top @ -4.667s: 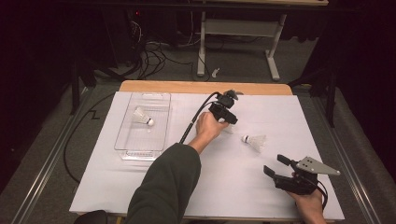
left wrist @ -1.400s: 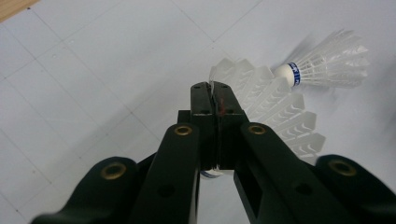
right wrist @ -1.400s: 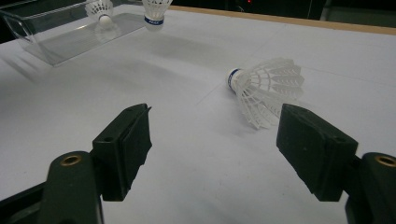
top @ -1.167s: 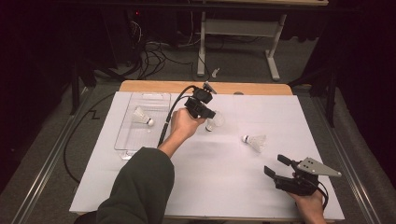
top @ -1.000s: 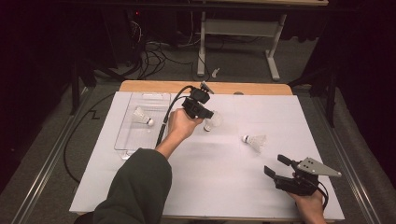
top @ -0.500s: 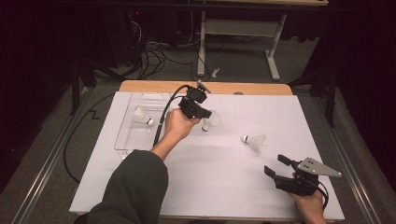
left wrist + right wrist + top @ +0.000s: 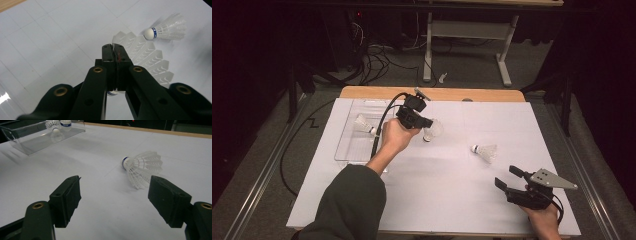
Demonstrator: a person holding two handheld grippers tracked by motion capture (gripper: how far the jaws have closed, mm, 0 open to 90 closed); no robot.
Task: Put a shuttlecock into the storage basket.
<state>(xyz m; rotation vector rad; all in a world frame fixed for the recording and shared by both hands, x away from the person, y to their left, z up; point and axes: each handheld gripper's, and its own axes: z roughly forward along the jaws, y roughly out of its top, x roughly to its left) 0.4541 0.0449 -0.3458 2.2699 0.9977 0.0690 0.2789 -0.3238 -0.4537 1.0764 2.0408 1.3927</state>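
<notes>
Dark room, grey floor (image 7: pixel 272 150), desk frame (image 7: pixel 462 35), cables (image 7: pixel 372 55).

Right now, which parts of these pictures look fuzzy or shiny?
In the left gripper view, the far shuttlecock looks smeared and soft, while the held shuttlecock in the left tongs stays sharper. In the right gripper view, the right tongs are slightly soft up close, and the clear tray mirrors a shuttlecock. In the high view, the room beyond the table is dark.
</notes>
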